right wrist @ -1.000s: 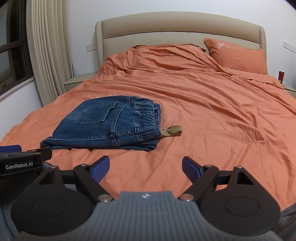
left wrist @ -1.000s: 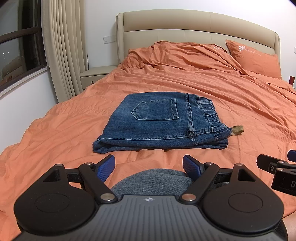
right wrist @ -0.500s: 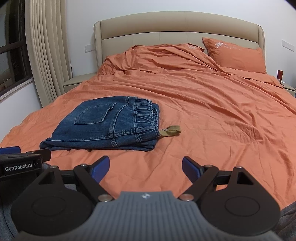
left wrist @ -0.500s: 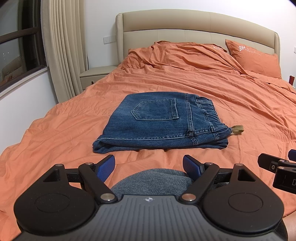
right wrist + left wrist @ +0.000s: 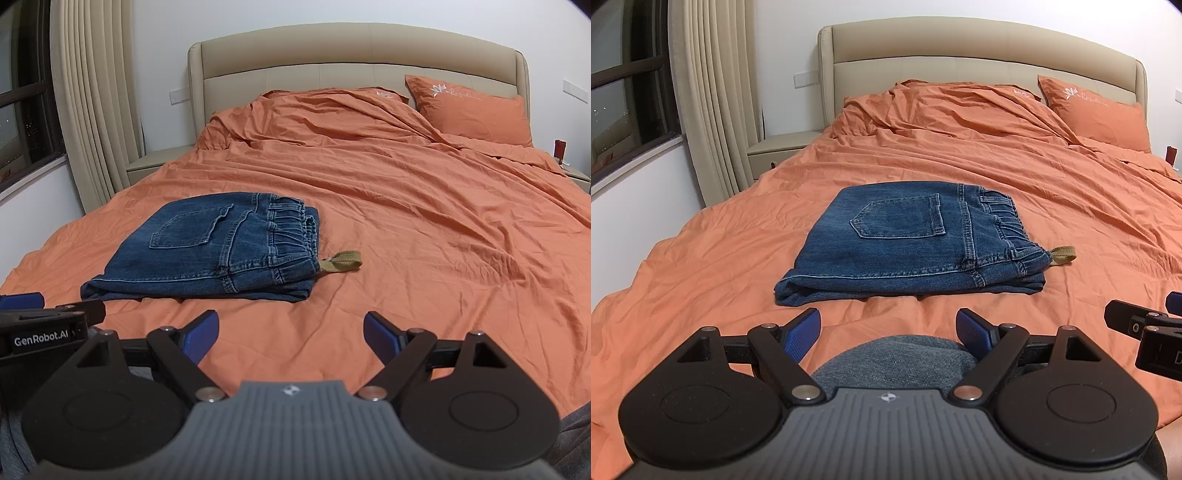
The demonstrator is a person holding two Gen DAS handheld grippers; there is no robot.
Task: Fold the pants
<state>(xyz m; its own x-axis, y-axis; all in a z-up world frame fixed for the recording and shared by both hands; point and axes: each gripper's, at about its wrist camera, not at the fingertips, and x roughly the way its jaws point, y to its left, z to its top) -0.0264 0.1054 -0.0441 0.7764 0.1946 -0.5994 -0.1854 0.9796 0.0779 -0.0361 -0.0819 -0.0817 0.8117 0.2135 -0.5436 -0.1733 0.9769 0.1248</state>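
Note:
Blue denim pants (image 5: 912,240) (image 5: 218,247) lie folded into a flat rectangle on the orange bedsheet (image 5: 1052,206) (image 5: 424,221), back pocket up, waistband to the right. An olive drawstring end (image 5: 1062,254) (image 5: 341,261) sticks out at the waistband corner. My left gripper (image 5: 888,325) hovers open near the bed's foot, short of the pants, holding nothing. My right gripper (image 5: 290,328) is also open and empty, to the right of the pants and nearer than them. Each gripper's body shows at the edge of the other's view.
A beige headboard (image 5: 979,48) and an orange pillow (image 5: 1097,110) (image 5: 469,107) are at the far end, with rumpled bedding before them. A nightstand (image 5: 779,147) and curtain (image 5: 713,96) stand at the left. A person's grey-clad knee (image 5: 894,354) sits below my left gripper.
The right wrist view has shifted slightly, the pants sitting a little further right in it. The pants and the left gripper have not moved.

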